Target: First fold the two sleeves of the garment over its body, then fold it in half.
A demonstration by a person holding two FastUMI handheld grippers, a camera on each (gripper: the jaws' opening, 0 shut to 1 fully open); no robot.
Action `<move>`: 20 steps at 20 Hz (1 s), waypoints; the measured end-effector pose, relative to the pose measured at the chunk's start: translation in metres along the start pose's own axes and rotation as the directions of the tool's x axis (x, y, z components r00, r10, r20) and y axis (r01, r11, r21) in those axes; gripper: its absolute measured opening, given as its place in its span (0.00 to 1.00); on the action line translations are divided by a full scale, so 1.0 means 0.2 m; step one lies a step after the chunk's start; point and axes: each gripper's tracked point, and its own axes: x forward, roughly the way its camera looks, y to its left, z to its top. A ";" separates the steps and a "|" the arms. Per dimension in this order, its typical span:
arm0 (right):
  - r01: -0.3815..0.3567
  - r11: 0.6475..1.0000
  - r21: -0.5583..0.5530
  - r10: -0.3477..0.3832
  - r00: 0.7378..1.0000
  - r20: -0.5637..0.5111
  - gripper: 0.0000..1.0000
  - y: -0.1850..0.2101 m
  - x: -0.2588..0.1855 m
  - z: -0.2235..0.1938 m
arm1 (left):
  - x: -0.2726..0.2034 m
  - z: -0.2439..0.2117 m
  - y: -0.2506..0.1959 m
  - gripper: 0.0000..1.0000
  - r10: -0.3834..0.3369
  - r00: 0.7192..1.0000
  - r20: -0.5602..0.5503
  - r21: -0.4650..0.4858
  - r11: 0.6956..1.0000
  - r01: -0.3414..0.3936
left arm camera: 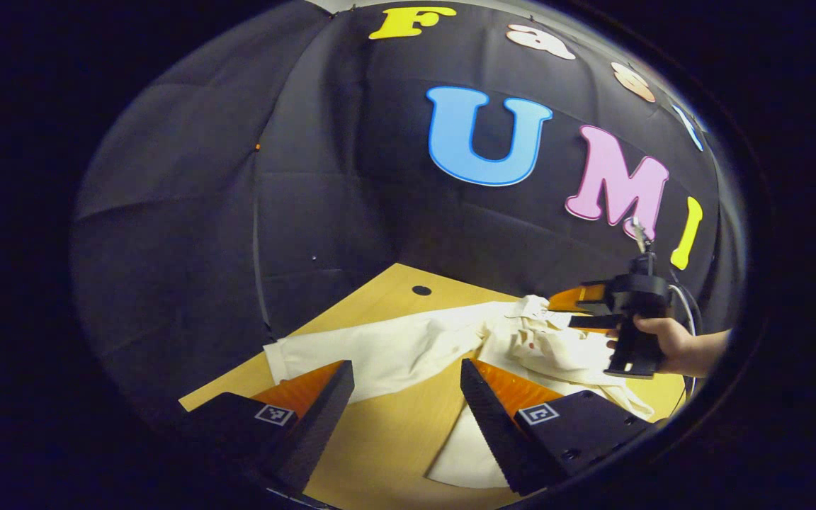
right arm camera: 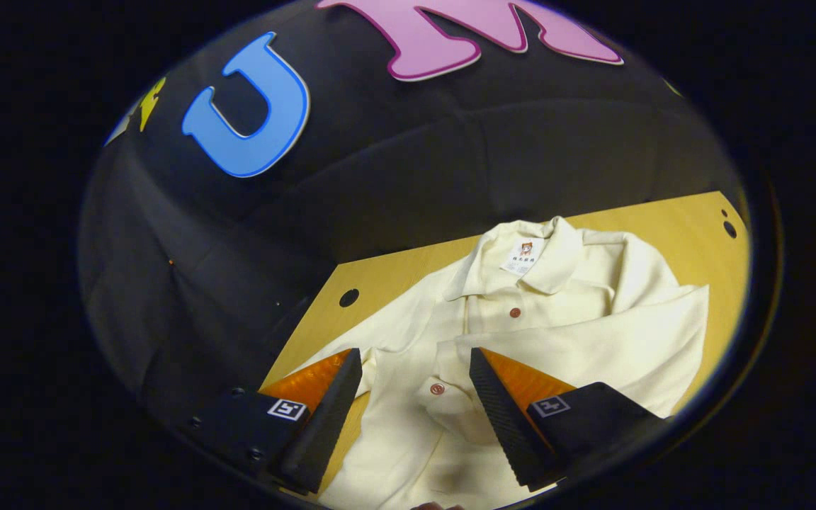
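Lying on the table, cream shirt beyond both released jaws, one sleeve outstretched.

Matt cream cloth garment lies on a smooth wooden table.

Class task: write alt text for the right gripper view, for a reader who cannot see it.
A cream shirt lies on a wooden table, one sleeve folded across its buttoned front. The open right hand-held gripper hovers above it.
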 end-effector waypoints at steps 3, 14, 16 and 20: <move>0.042 0.997 -0.058 -0.036 0.994 0.104 0.97 -0.03 -0.25 0.13 | 0.15 -0.05 0.27 0.98 0.096 0.995 -0.039 -0.034 0.995 -0.097; 0.272 0.945 -0.181 -0.190 0.909 0.372 0.97 -0.20 -1.11 0.46 | 0.58 -0.34 0.72 0.99 0.221 0.929 -0.298 -0.034 0.970 -0.241; 0.327 0.924 -0.197 -0.228 0.887 0.402 0.97 -0.26 -1.26 0.47 | 0.58 -0.35 0.72 0.99 0.225 0.919 -0.323 0.006 0.972 -0.235; 0.410 0.891 -0.196 -0.291 0.846 0.447 0.97 -0.34 -1.50 0.50 | 0.62 -0.41 0.70 0.92 0.218 0.903 -0.371 0.025 0.974 -0.225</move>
